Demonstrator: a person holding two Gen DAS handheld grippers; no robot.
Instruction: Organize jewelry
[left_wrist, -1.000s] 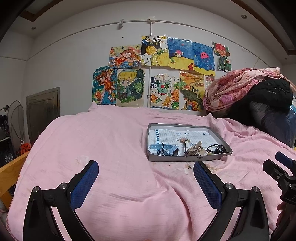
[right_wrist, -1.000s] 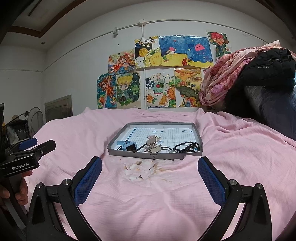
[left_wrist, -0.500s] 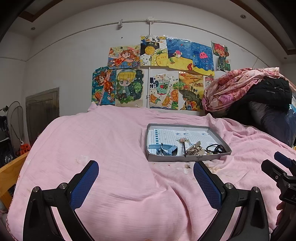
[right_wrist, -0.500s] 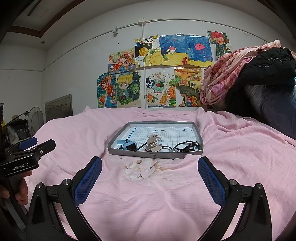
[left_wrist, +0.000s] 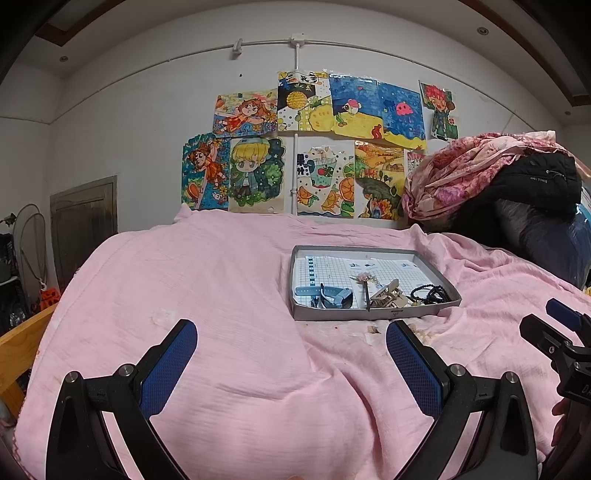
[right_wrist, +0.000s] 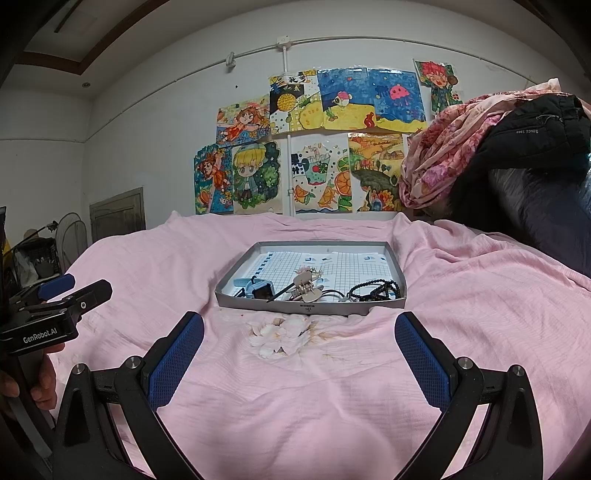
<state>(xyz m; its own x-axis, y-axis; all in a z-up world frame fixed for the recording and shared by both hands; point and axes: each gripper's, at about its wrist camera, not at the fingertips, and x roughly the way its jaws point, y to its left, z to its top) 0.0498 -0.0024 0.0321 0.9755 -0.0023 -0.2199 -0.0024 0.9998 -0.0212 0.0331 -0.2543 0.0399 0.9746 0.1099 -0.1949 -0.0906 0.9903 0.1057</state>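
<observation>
A shallow grey tray (left_wrist: 373, 314) (right_wrist: 310, 307) lies on the pink bedspread. Along its near edge sit a blue watch (left_wrist: 334, 296) (right_wrist: 258, 287), a beige hair claw clip (left_wrist: 388, 297) (right_wrist: 304, 288), a dark hair stick (left_wrist: 367, 295) (right_wrist: 282, 291) and a black bead string (left_wrist: 430, 294) (right_wrist: 373, 288). My left gripper (left_wrist: 291, 354) hovers open over the bedspread, short of the tray and to its left. My right gripper (right_wrist: 299, 345) is open too, centred just short of the tray. Nothing is between either pair of fingers.
A pile of floral cloth and dark coats (left_wrist: 498, 184) (right_wrist: 498, 147) stands at the back right. A wooden bed rail (left_wrist: 18, 343) runs at the left edge. Drawings (left_wrist: 314, 147) cover the wall behind. A hand (right_wrist: 22, 380) holds the other gripper at the left.
Both views have shifted only slightly; the tray sits a touch higher in the right wrist view. Both grippers stay open and nothing in the tray has moved.
</observation>
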